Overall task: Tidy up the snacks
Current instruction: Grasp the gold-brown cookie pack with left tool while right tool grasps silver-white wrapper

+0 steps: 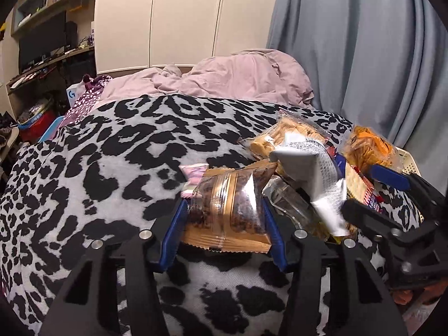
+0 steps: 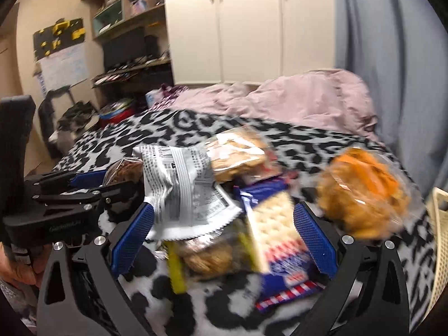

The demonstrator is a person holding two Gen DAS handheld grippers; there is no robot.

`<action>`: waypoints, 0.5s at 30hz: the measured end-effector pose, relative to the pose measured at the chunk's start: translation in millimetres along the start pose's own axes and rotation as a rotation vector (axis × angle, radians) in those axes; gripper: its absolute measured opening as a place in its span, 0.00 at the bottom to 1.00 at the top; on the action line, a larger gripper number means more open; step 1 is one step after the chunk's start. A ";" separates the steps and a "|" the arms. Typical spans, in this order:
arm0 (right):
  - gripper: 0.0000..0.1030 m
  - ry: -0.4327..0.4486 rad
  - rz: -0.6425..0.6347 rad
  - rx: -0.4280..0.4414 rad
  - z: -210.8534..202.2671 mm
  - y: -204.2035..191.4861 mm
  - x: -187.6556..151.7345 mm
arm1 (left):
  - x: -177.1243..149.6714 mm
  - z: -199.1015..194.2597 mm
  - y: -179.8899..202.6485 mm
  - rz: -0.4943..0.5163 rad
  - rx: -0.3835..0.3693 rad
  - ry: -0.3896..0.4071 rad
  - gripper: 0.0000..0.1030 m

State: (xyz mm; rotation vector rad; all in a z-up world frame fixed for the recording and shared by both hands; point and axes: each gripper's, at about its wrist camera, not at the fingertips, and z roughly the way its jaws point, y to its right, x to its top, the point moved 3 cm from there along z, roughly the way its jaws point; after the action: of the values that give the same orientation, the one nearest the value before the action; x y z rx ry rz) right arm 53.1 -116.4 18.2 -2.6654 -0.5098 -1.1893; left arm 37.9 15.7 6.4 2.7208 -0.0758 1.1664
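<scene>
A clear-and-gold plastic packet of dark brownie pieces sits gripped between the left gripper jaws, just above the leopard-print bed cover. Beside it, the snack pile lies unsorted under the right gripper, jaws spread. The cream basket waits; sorting looks barely begun.

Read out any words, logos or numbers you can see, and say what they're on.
"G" logo: white box beside the bed.
White packet: barcode and fine print, too small to read.
Cracker pack: label blurred.
Left gripper body: embossed word, illegible.
</scene>
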 end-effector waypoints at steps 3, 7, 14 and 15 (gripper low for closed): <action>0.98 -0.038 -0.032 0.055 16.6 -11.2 6.7 | -2.1 -3.0 -3.9 0.000 0.008 0.004 0.52; 0.98 -0.071 -0.054 0.097 32.5 -18.3 13.9 | -5.7 -5.1 -7.2 0.016 0.033 0.012 0.52; 0.98 -0.097 -0.101 0.140 55.0 -24.4 33.8 | -7.7 -5.6 -17.5 -0.009 0.037 0.006 0.52; 0.98 -0.105 -0.102 0.156 59.1 -25.6 34.8 | -7.8 -4.3 -18.2 -0.013 0.035 0.001 0.52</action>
State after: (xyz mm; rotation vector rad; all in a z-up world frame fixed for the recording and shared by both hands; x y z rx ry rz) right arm 105.6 -66.9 5.5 -2.6057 -0.7318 -0.9934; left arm 31.6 34.2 1.0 2.7462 -0.0384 1.1770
